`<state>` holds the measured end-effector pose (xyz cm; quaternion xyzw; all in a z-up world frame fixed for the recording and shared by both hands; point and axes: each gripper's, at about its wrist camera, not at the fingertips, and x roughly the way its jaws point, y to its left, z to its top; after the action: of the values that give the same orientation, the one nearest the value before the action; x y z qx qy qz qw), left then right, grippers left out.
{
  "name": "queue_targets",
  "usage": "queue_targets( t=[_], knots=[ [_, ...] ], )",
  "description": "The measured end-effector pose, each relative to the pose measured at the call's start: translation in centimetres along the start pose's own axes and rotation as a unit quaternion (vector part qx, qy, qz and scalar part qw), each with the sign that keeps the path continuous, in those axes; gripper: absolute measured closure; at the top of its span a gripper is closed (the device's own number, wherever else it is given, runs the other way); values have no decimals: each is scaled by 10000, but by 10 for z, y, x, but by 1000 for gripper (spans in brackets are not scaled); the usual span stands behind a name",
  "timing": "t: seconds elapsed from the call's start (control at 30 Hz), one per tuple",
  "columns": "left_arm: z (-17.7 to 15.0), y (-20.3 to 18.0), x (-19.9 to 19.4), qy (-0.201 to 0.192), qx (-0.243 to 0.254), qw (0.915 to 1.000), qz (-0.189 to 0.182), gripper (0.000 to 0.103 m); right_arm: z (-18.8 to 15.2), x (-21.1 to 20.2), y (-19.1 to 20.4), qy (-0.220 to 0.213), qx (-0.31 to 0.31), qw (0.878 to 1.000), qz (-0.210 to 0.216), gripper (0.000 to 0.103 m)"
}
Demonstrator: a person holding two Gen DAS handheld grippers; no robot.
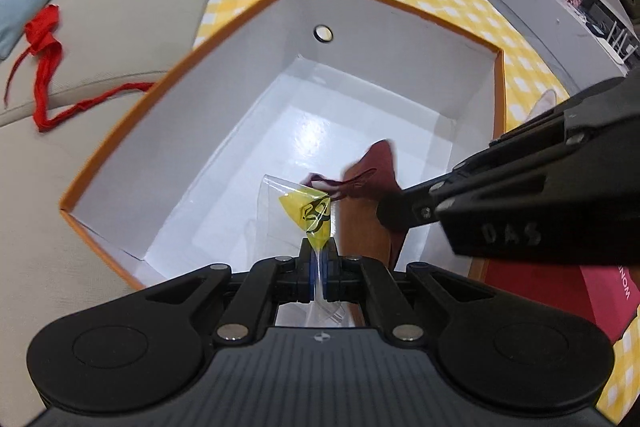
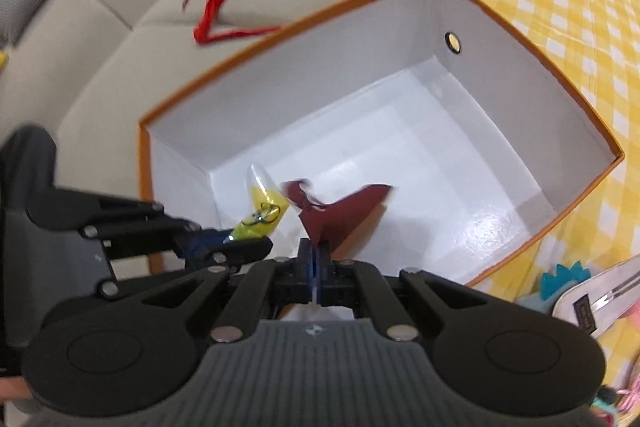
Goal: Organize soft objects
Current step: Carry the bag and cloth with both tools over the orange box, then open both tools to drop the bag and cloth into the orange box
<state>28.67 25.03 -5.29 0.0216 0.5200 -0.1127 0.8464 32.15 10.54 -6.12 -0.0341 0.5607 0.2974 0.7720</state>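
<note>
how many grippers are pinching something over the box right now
2: the left gripper pinches a clear yellow-printed bag; the right gripper pinches a dark red cloth, both above the orange-rimmed box.

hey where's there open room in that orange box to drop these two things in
The white floor of the orange box is bare from the far wall with the metal grommet to the middle. It is crowded only at the near end, where the left gripper pinches the yellow-printed clear bag and the right gripper the maroon cloth.

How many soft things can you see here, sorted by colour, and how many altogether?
Red: 1, the red ribbon on the sofa.
Dark red: 1, the maroon cloth held by the right tool.
Yellow and clear: 1, the plastic bag held by the left tool.
Total: 3.
</note>
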Motion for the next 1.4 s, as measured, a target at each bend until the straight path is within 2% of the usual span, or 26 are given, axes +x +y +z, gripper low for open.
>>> queue_targets(
  t=[0.17,0.43,0.53,0.6,0.67,0.8,0.9,1.4],
  knots=[
    [-4,-5,12,204,106,9997,-19,97,-3,13,10,220,-395,9987,-249,103],
    [-6,-9,22,300,201,9993,87,90,-7,19,6,300,-760,9962,-302,103],
    [-6,-9,24,340,186,9991,173,81,-7,19,7,317,-818,9956,-344,103],
    [-6,-10,23,340,165,9993,69,68,-7,17,6,296,-799,9958,-340,103],
    [-6,-12,20,307,145,9993,137,65,-6,15,7,273,-762,9961,-363,99],
    [-3,-12,13,260,99,9995,128,59,-4,6,7,188,-720,9962,-461,86],
    [-2,-13,4,176,88,9998,96,52,-4,-4,6,125,-718,9961,-504,84],
    [8,-47,-46,-81,368,9990,232,50,-15,-67,7,-174,-716,9941,-795,84]
  ],
)
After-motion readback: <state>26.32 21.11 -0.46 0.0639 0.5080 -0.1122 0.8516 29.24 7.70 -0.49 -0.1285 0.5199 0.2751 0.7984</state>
